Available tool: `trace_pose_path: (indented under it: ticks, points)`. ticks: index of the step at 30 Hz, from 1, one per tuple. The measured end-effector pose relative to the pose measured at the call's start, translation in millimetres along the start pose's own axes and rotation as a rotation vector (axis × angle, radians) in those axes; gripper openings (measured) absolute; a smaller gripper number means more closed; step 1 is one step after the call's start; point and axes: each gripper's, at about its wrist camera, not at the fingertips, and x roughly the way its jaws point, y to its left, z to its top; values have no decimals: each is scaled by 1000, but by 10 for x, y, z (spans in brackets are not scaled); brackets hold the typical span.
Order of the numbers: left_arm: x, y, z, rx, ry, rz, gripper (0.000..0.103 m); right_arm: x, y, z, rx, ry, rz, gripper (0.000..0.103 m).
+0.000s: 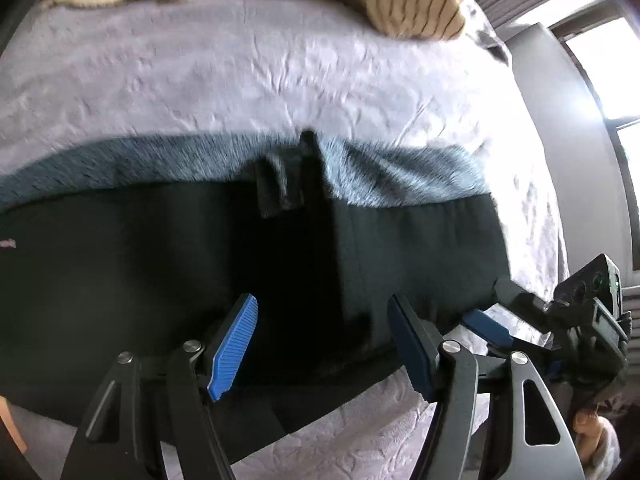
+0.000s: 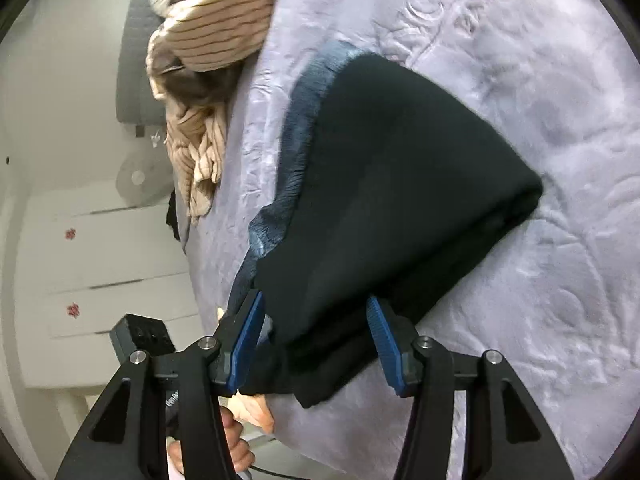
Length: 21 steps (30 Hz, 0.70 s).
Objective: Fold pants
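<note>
The black pants (image 1: 160,272) lie folded on the lavender bedspread (image 1: 240,80), with their blue-grey fleecy lining (image 1: 400,176) showing along the far edge. My left gripper (image 1: 322,300) hovers open just above the dark cloth, nothing between its blue pads (image 1: 234,344). In the right wrist view the pants (image 2: 400,184) form a thick folded bundle. Its near corner lies between the fingers of my right gripper (image 2: 314,298). That gripper is open, its pads (image 2: 386,344) standing apart from the fabric. The right gripper (image 1: 488,324) also shows at the pants' right end.
A beige striped cushion (image 2: 224,24) and a knitted beige throw (image 2: 200,148) lie at the head of the bed. White drawers (image 2: 100,248) stand beside the bed. A bright window (image 1: 600,68) is at the right. A hand (image 2: 240,436) grips the handle below.
</note>
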Motion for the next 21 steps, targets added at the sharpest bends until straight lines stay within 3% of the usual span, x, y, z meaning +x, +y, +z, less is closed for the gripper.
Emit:
trace_pose_path:
  ticks: [1, 2, 3, 4, 6, 10, 14, 18, 19, 21]
  points:
    - [59, 4, 11, -1, 11, 5, 67, 49, -32, 11, 16, 3, 14, 57]
    - [114, 1, 19, 1, 16, 8, 62, 82, -56, 34, 29, 4, 24, 44]
    - [179, -18, 26, 6, 27, -7, 45, 136, -86, 66, 44, 7, 39, 7]
    - [200, -38, 22, 8, 34, -1, 43, 180, -116, 97, 55, 14, 14, 5]
    - [174, -106, 11, 22, 26, 37, 42, 176, -106, 105, 70, 28, 6, 5]
    - [-118, -198, -189, 69, -54, 61, 42, 2, 91, -77, -30, 58, 18, 4]
    - [58, -74, -309, 48, -45, 158, 42, 182, -136, -181, 20, 77, -27, 4]
    - [179, -1, -256, 3, -42, 170, 51, 390, -300, -121, 36, 78, -69, 5]
    - [142, -25, -255, 15, -54, 180, 60, 364, -248, -129, 9, 88, -75, 6]
    - [12, -57, -270, 37, -91, 214, 69, 303, -106, -128, -52, 127, -91, 17]
